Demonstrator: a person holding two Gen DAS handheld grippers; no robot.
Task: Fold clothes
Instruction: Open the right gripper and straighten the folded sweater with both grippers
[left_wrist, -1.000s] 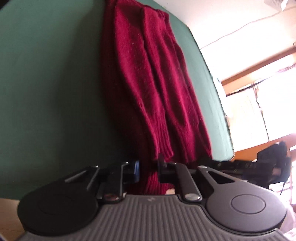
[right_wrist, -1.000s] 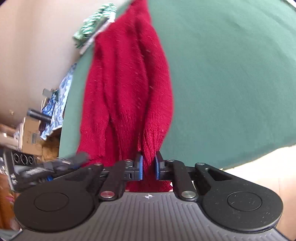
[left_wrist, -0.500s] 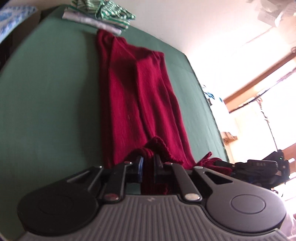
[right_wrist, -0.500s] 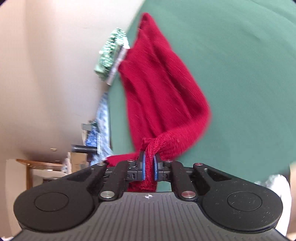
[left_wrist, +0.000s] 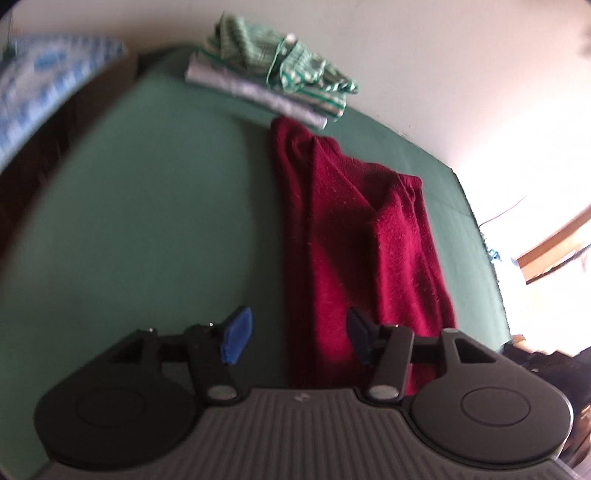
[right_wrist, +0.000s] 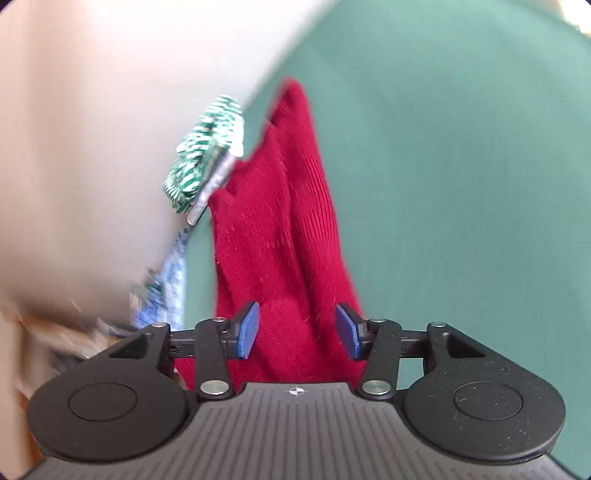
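A dark red knitted sweater (left_wrist: 354, 240) lies folded into a long narrow strip on the green surface (left_wrist: 147, 221); the right wrist view shows the same sweater (right_wrist: 280, 229) from its near end. My left gripper (left_wrist: 297, 334) hovers over the strip's near end, its jaws opening, blue pads apart and pressing on nothing. My right gripper (right_wrist: 297, 330) also hangs above the near end with its jaws opening; the knit shows between the pads below them, not pinched.
A stack of folded clothes, green-striped on top of grey (left_wrist: 273, 81), sits at the far end of the green surface against a pale wall; in the right wrist view that stack (right_wrist: 207, 155) is at upper left. Blue patterned fabric (left_wrist: 44, 85) lies off the left edge. Dark objects (left_wrist: 546, 362) sit at right.
Both grippers were shut on the sweater's near edge, lifted it up and carried it toward the far end. Now both have let go and stand open above the doubled-over knit.
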